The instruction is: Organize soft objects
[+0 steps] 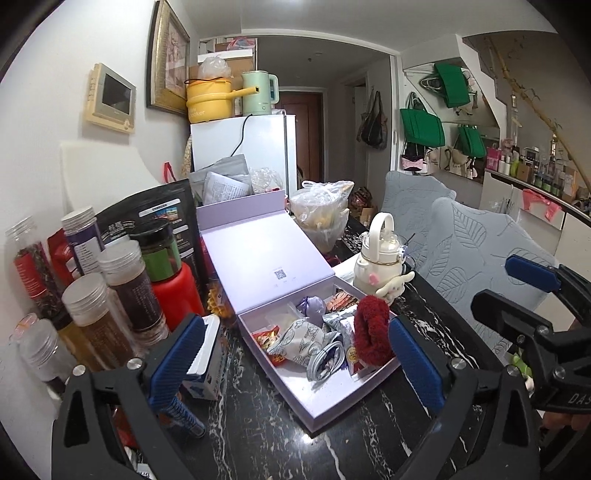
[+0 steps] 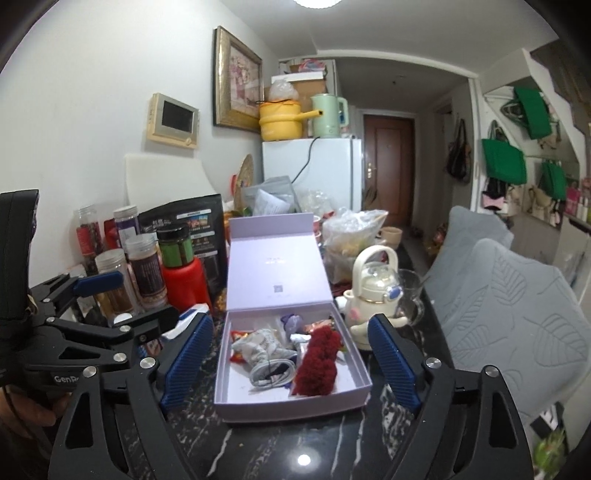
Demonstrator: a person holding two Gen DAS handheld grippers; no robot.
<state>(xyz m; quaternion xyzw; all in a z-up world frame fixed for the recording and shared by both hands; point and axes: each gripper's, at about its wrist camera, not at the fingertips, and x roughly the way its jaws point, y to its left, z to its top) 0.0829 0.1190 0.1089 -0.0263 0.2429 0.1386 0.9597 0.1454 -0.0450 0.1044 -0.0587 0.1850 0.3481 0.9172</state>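
We see an evenly lit room under a ceiling lamp (image 2: 317, 3) at the top edge of the right wrist view, its glare mirrored low on the glossy table (image 2: 304, 459); fisheye bending curves walls, corners fall black, shadows stay soft.

A dark red fluffy scrunchie (image 2: 318, 363) lies in the open lilac box (image 2: 258, 406), against its right wall near the front, propped partly upright. Beside it to the left rests a crumpled grey-white printed soft pouch (image 2: 258, 347), with a coiled white cable (image 2: 271, 373) just in front. A small lilac drawstring bag (image 1: 313, 306), possibly fabric, sits toward the back.
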